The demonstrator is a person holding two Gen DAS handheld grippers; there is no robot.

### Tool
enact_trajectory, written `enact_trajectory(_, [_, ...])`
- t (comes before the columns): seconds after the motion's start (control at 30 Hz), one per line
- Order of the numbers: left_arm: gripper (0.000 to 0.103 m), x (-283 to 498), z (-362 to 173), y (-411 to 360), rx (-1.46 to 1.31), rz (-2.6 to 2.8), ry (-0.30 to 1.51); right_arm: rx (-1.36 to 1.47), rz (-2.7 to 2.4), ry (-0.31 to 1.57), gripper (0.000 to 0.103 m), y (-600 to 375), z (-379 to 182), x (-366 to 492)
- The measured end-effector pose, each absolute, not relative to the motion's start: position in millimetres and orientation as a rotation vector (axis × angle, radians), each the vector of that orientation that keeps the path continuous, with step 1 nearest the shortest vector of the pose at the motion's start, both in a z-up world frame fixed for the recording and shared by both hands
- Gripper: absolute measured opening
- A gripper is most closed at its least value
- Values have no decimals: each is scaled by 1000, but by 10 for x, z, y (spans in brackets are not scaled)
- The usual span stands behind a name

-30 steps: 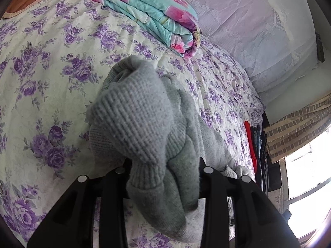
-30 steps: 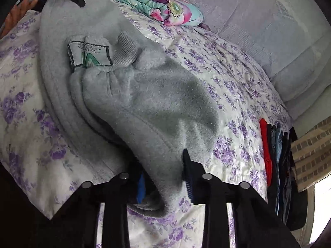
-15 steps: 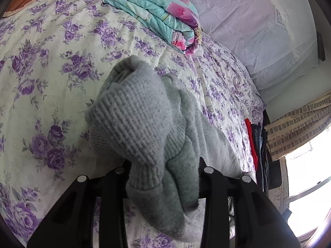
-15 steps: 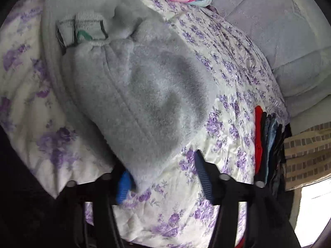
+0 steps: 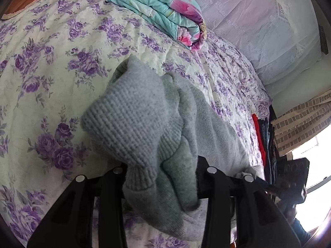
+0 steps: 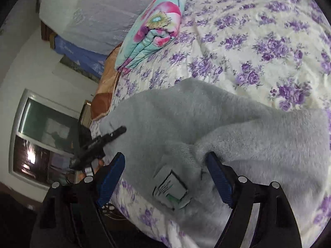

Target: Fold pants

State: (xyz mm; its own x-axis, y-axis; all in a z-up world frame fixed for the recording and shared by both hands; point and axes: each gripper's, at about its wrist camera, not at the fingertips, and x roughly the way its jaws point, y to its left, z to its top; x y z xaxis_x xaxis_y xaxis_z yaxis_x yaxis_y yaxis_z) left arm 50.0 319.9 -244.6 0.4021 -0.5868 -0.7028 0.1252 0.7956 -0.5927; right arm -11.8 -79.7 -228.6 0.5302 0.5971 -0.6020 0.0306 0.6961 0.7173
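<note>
The left hand-held gripper [image 5: 161, 177] is clamped on a bunched ribbed cuff of the grey pants [image 5: 142, 124], and honestly the fabric swallows its fingertips so you can't see them at all. The rest of the pants trails off over the floral bedspread [image 5: 51, 66], partly cut off at the bottom. The right hand-held gripper [image 6: 165, 175] sits wide apart over the pants' waistband, blue pads [image 6: 111, 175] showing, holding nothing. The label [image 6: 171, 188] there is too blurry to read. A folded quilt [image 6: 153, 31] sits further back.
</note>
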Motion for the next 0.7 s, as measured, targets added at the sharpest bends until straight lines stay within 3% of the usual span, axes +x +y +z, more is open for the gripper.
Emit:
enact_trajectory(0.07, [48, 481, -2459, 3203, -454, -456, 1073, 828, 251, 970, 81, -987, -2516, 106])
enact_trajectory(0.1, [51, 474, -2466, 3211, -432, -440, 1073, 862, 228, 988, 75, -1037, -2640, 196])
enact_trajectory(0.27, [68, 501, -2528, 3340, -436, -429, 1085, 695, 245, 1060, 79, -806, -2352, 170])
enact_trajectory(0.43, [71, 545, -2587, 3438, -496, -445, 1085, 748, 372, 939, 90, -600, -2063, -77])
enact_trajectory(0.53, [76, 609, -2596, 3441, -529, -428, 1072, 726, 391, 1065, 92, -371, -2514, -96])
enact_trajectory(0.63, [76, 711, -2567, 3406, -551, -421, 1059, 557, 395, 1031, 92, -220, -2405, -158])
enact_trajectory(0.7, [71, 751, -2512, 3397, -587, -444, 1034, 545, 399, 1063, 92, -202, -2260, -113])
